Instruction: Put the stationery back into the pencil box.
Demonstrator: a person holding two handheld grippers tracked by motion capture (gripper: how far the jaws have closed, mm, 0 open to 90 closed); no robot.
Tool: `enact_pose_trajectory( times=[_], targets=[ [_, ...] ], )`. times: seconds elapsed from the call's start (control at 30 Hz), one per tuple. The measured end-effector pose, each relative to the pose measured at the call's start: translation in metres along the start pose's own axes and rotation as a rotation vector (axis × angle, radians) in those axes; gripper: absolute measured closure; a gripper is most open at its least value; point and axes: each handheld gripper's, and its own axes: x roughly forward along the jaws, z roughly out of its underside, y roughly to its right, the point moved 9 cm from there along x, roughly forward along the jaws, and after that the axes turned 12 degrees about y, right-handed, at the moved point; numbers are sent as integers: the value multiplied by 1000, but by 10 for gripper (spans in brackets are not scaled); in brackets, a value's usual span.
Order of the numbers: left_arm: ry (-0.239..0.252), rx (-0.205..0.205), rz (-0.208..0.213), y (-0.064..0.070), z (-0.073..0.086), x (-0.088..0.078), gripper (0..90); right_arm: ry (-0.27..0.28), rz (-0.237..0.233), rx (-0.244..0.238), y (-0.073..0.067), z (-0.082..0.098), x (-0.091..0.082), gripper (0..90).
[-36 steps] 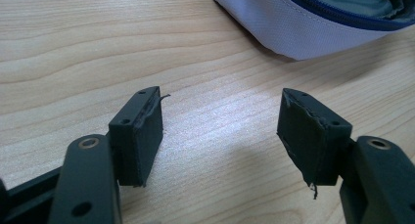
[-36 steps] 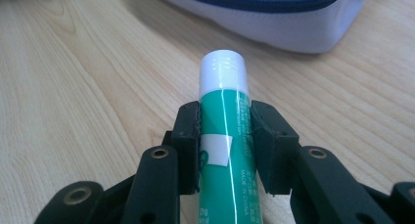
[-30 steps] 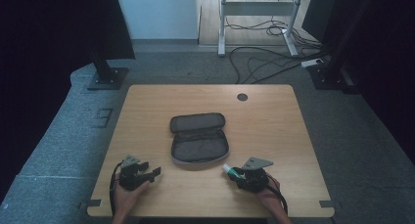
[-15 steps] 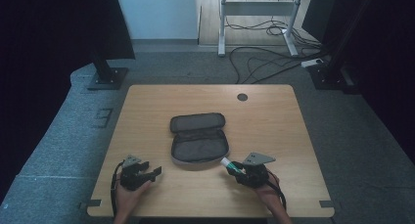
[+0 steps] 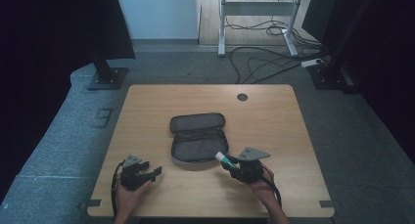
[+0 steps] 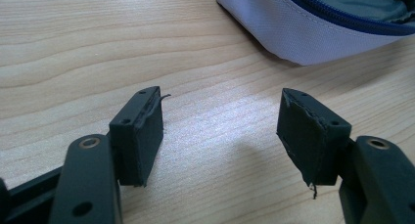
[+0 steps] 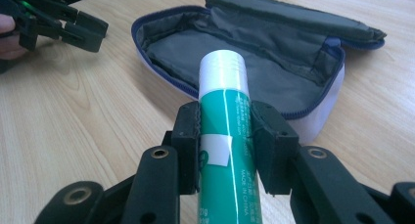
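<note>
Glue stick (image 7: 224, 121) clamped in right claw (image 7: 225, 136), near pouch (image 7: 254, 53) rim.

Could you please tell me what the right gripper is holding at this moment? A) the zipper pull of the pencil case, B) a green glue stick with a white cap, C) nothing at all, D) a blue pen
B: in the right gripper view the right gripper is clamped on the green glue stick, its white cap pointing toward the open pencil case.

Cables (image 5: 266, 62) trail over grey carpet (image 5: 83, 116) beyond the wooden table (image 5: 274, 116).
</note>
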Motion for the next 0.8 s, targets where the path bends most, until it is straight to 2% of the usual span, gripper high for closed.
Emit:
enact_pose_trajectory(
  times=[0.27,0.43,0.8],
  targets=[
    [4,-18,14,-1,0,-1,340,6,6,-12,0,-7,9,647],
    [0,4,-1,0,0,0,339,10,0,-16,0,-12,15,647],
    [-2,9,-3,0,0,1,339,38,-6,-17,-1,-33,30,647]
  ],
)
